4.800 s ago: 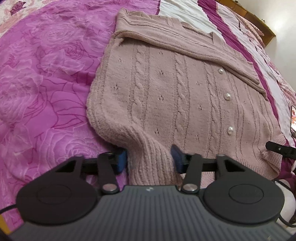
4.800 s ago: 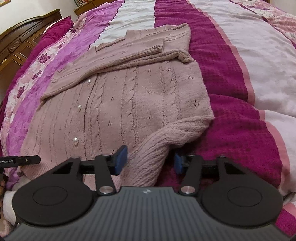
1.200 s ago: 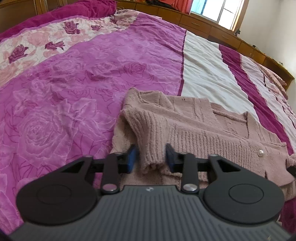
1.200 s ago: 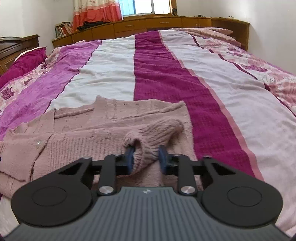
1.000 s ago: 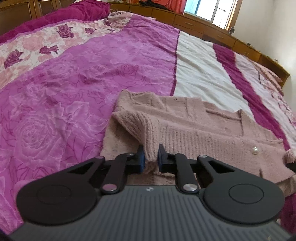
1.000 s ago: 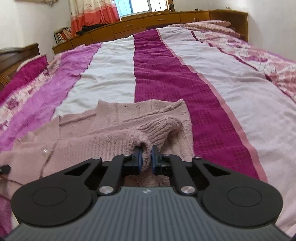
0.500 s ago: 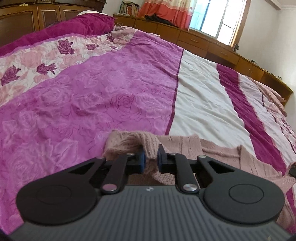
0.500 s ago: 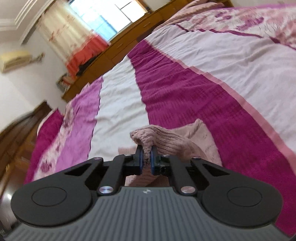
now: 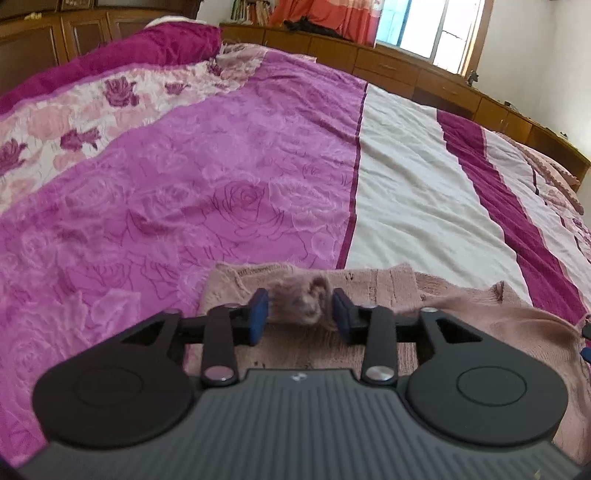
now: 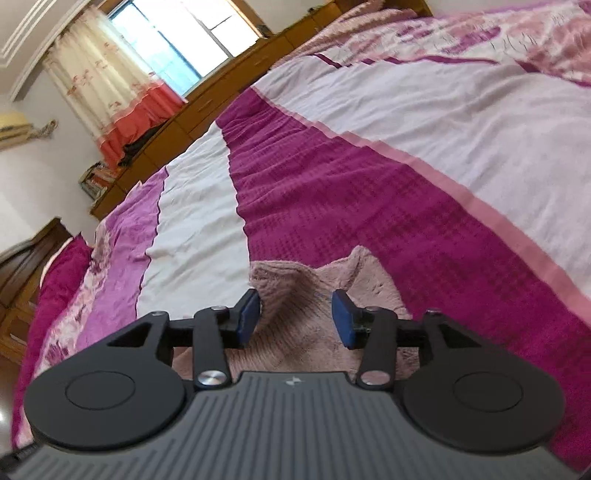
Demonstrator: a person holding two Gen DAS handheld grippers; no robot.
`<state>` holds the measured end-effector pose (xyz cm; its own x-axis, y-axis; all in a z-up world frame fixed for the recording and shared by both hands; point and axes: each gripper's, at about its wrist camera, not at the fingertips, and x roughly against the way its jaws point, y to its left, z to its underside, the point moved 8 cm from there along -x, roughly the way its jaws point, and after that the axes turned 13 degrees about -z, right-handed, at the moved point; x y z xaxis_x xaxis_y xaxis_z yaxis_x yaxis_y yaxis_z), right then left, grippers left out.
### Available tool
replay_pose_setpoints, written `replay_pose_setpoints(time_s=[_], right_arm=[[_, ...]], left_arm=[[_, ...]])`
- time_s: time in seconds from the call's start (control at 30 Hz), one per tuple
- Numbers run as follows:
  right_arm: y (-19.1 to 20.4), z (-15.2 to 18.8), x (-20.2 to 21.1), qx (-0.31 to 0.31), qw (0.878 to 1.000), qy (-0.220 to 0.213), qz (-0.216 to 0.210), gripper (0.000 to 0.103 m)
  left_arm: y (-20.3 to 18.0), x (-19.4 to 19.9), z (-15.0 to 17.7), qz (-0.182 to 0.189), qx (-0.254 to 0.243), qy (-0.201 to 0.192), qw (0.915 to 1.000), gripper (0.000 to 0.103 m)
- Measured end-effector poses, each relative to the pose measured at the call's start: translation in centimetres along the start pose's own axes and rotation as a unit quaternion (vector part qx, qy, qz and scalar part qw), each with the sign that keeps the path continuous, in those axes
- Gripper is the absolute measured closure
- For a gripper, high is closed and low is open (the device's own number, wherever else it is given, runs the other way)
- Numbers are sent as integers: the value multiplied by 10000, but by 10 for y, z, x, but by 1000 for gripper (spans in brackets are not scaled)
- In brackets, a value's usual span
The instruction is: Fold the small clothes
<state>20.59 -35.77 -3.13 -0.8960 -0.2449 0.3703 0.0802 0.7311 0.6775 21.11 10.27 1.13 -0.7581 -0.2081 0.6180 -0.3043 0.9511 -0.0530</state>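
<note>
Currently both the left tongs (image 9: 298, 310) and right tongs (image 10: 295, 314) stand apart, astride the fuzzy ribbed pink knit cardigan (image 9: 461, 314), lower centre of frame, on the striped bed (image 9: 413, 206).

— What covers the bed?
— A striped bedspread (image 9: 413, 206) in magenta, white and rose print. Along the bed's far edge, a wooden cabinet (image 9: 399, 70); above it, a curtain (image 10: 107, 81) and window (image 9: 439, 29).
</note>
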Motion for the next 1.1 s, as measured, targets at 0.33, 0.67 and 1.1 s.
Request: replay_pose_setpoints(time_s=[0.33,0.67,1.1], right_arm=[[7,16,16,473,9988,130,-7,51],[15,45,16,1276,9912,302,179,51],[11,58,12,1772,9836,228,231,50]], left_arm=[[-4,22,0,61,-314,-214,9993,55],[-24,4,29,612,-685,155,9957,55],[10,-39,17,52,-183,188,9996,56]])
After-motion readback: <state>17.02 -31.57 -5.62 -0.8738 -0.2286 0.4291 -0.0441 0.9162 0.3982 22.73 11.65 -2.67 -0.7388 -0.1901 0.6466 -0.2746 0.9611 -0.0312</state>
